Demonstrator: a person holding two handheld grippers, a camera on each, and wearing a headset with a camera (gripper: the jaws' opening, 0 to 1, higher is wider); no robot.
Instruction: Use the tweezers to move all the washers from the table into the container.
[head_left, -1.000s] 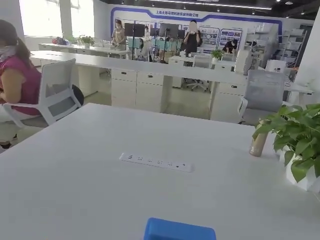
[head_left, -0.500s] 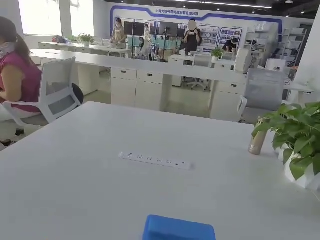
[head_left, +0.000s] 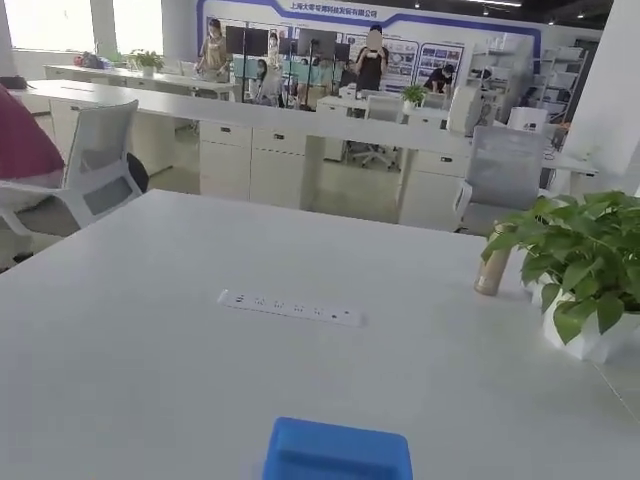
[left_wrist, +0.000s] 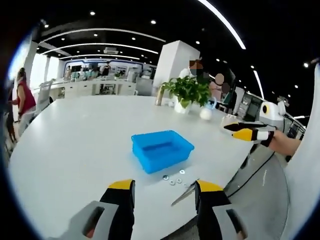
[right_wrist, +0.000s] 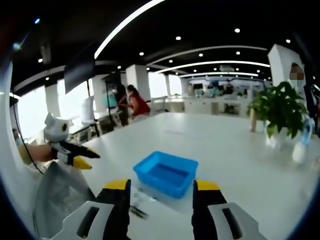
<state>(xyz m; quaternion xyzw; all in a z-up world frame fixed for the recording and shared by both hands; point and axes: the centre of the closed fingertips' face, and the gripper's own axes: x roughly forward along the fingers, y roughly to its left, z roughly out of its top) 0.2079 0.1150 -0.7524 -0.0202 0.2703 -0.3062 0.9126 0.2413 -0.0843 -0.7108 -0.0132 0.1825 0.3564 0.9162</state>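
A blue container (head_left: 338, 454) sits at the near edge of the white table (head_left: 150, 340). In the left gripper view the container (left_wrist: 162, 149) lies ahead, with several small washers (left_wrist: 173, 179) on the table just in front of it and metal tweezers (left_wrist: 183, 194) beside them. My left gripper (left_wrist: 165, 187) is open and holds nothing. The right gripper (left_wrist: 249, 133) hovers off the table's right side. In the right gripper view the container (right_wrist: 166, 172) is ahead, the tweezers (right_wrist: 138, 211) lie near the jaws, and my right gripper (right_wrist: 161, 186) is open and holds nothing.
A white power strip (head_left: 290, 307) lies mid-table. A potted plant (head_left: 585, 270) and a bronze bottle (head_left: 494, 261) stand at the right. White office chairs (head_left: 95, 180) stand beyond the far edge, and people work at desks behind.
The head camera has tipped down and shifted, so more of the blue container shows. Nothing on the table has moved.
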